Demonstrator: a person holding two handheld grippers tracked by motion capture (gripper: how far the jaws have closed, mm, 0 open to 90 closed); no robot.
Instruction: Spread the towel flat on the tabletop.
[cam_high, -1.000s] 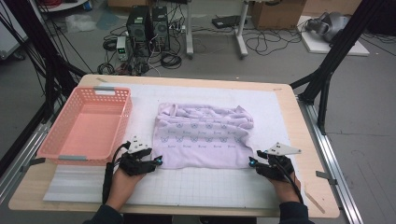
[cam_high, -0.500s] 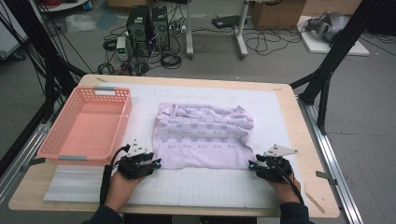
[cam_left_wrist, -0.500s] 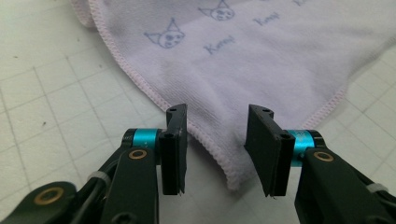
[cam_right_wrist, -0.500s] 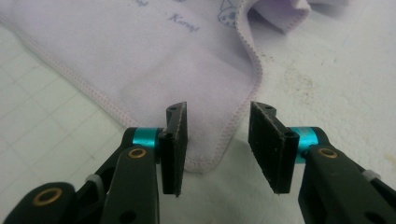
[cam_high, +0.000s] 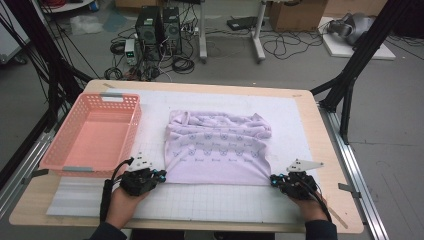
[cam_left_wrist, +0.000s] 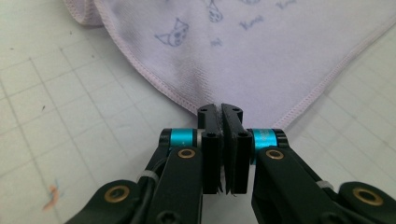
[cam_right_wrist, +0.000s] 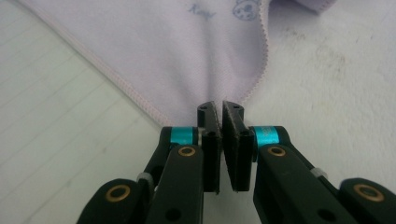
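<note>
Both tongs (cam_left_wrist: 222, 108) newly clamped on towel (cam_high: 220, 150)

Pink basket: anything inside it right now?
The pink basket looks empty; its bare floor shows. The lilac printed cloth lies beside it on the mat, near corners pinched by both grippers.

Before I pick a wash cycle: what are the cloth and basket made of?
Cloth: looks like soft, matte lilac knit cotton or similar; it drapes and creases, has stitched hems and printed cat faces. Basket: likely moulded pink plastic, slightly glossy, with lattice walls.
</note>
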